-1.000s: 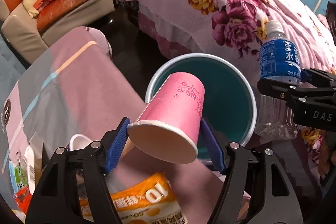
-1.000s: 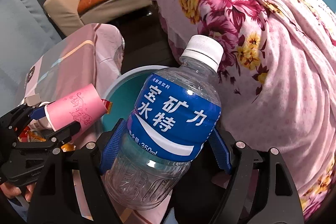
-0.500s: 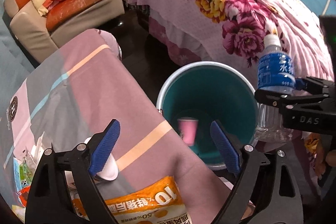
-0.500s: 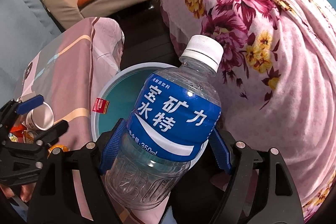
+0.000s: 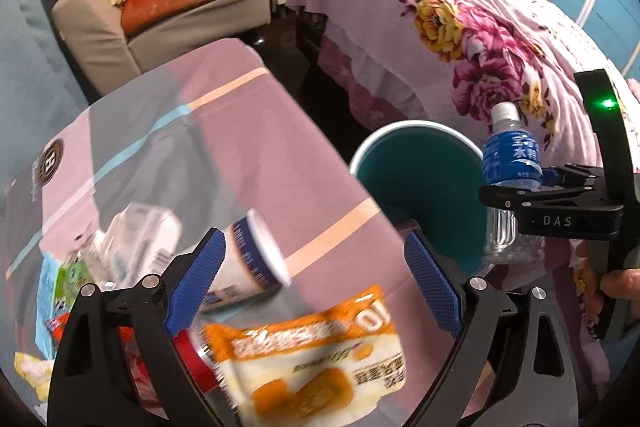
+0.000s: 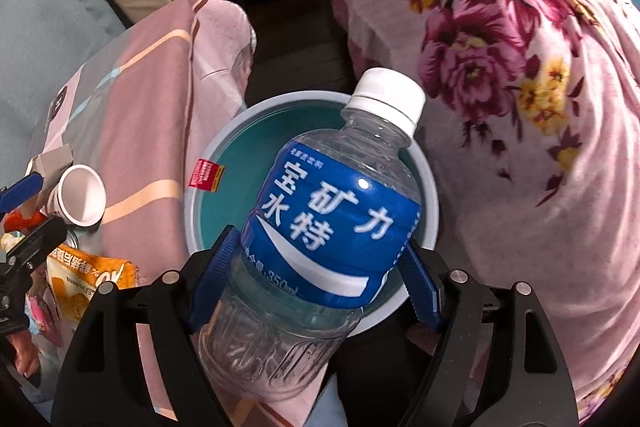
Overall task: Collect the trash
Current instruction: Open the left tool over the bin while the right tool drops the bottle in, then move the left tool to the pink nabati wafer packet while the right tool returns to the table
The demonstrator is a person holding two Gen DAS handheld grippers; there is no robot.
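Right hand-held gripper (image 6: 316, 279) clamps water bottle (image 6: 320, 243) above teal bin (image 6: 430, 187). Left hand-held gripper (image 5: 312, 285) spread wide, empty, over bench (image 5: 256, 147) litter: paper cup (image 5: 248, 259), orange snack bag (image 5: 316, 347).

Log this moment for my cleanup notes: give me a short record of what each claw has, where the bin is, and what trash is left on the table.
left claw: open, holding nothing, over the table litter
right claw: shut on the water bottle, above the bin
water bottle: capped, blue label, looks nearly empty
bin: teal inside, pale rim, on the floor between table and bed
table: pink and grey striped cloth
trash on table: white paper cup on its side, orange snack bag, more wrappers at the left edge
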